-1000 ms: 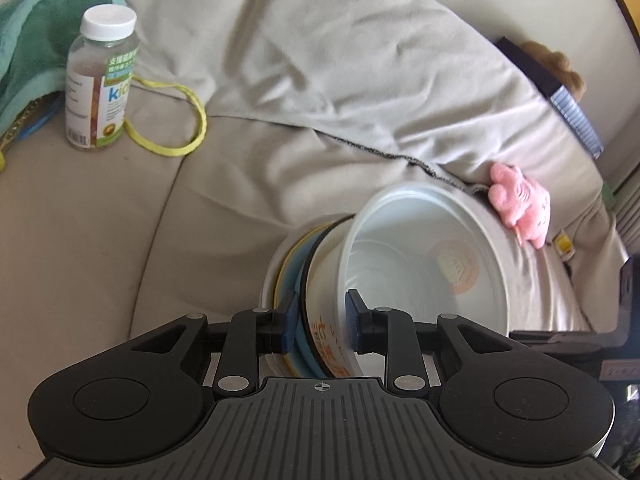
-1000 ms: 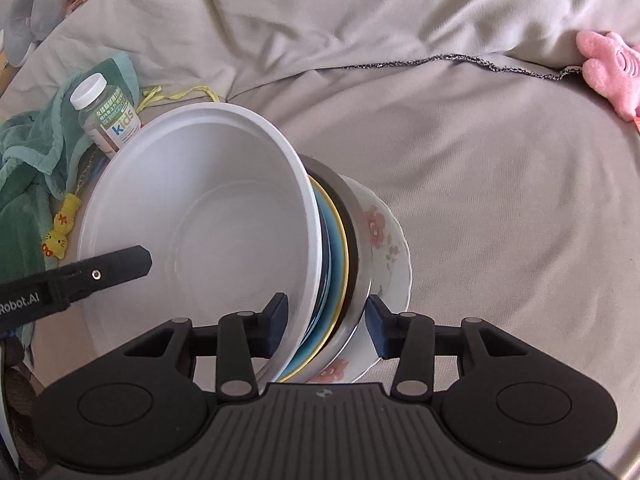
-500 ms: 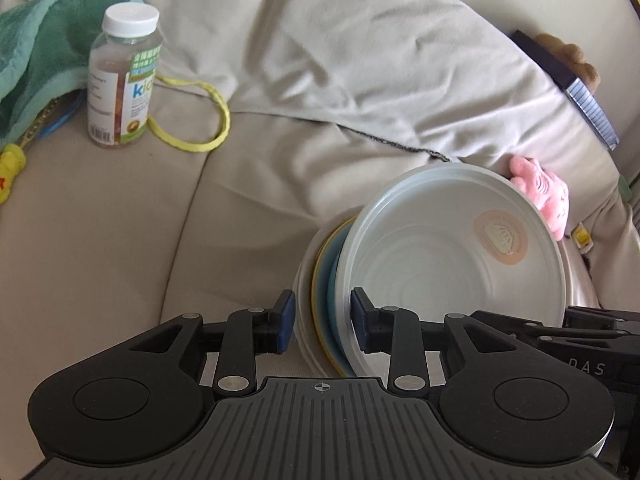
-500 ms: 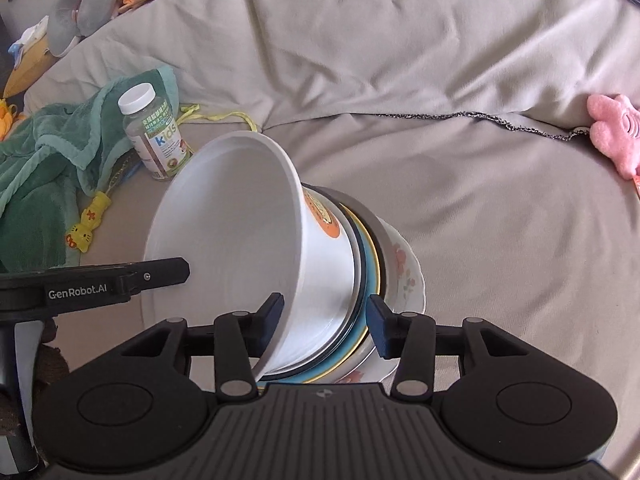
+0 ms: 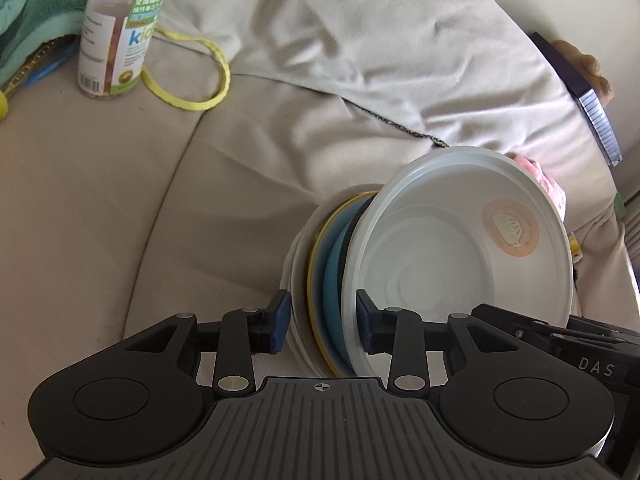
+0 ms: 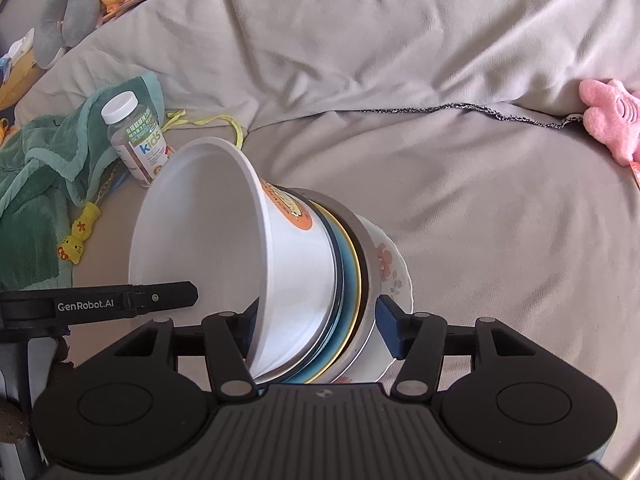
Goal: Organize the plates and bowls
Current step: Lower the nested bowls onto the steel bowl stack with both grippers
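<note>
A stack of dishes stands on edge on the beige sofa cover: a white bowl [image 5: 460, 248] with an orange label, then a dark plate, a yellow-rimmed blue plate [image 5: 332, 272] and a floral plate [image 6: 390, 272]. My left gripper [image 5: 322, 328] straddles the stack's near edge. Its jaws are opening, and the pads sit just beside the outer white plate and the bowl rim. My right gripper [image 6: 316, 326] straddles the opposite edge, one pad inside the bowl [image 6: 200, 240] and one by the floral plate. Its jaws are opening too. Each gripper's arm shows in the other's view.
A vitamin bottle [image 6: 136, 136] stands beside a green towel [image 6: 40, 184] and a yellow cord [image 5: 192, 80] to the left. A pink plush [image 6: 612, 116] lies at the right seam. Soft toys [image 6: 72, 12] sit at the far back left, and a dark book [image 5: 580, 88] at the back right.
Both grippers' jaws have widened around the stack. The bowl has tipped away from the right camera, and its labelled outer wall now shows there. The left camera sits lower and closer.
</note>
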`<state>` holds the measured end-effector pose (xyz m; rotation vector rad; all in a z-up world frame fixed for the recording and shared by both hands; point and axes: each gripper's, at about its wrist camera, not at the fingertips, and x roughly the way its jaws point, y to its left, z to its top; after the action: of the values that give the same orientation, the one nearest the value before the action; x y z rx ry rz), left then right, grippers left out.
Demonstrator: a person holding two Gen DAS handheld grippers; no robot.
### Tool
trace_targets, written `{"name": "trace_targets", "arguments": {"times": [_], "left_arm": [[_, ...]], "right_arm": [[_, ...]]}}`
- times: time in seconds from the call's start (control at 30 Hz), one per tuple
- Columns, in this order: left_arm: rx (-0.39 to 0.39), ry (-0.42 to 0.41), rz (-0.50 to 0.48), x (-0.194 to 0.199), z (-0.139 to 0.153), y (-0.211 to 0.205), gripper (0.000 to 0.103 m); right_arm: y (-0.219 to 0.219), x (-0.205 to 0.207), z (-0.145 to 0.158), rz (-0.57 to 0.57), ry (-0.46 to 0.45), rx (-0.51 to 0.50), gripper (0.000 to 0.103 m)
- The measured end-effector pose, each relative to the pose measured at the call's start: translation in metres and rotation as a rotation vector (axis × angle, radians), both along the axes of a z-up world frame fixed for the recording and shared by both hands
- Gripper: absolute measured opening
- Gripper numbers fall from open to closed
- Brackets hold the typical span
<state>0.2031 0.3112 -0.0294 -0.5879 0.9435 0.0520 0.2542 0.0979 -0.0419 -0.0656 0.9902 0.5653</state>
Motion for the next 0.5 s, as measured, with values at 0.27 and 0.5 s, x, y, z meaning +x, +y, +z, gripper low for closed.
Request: {"name": "trace_targets", "arguments": {"times": [0.27,0.5], "left_arm": [[0.075,-0.139,0.043,-0.014,0.031,-0.002,0.036],[0.14,-0.115,0.01,-0.011,0.029,-0.013,0.036]], "right_arm": [[-0.011,-0.007,0.013,0.006,-0.071,0.024,0.056],[-0.018,-0.003,0.008,-0.028,-0.059,0.009,0.057]]}}
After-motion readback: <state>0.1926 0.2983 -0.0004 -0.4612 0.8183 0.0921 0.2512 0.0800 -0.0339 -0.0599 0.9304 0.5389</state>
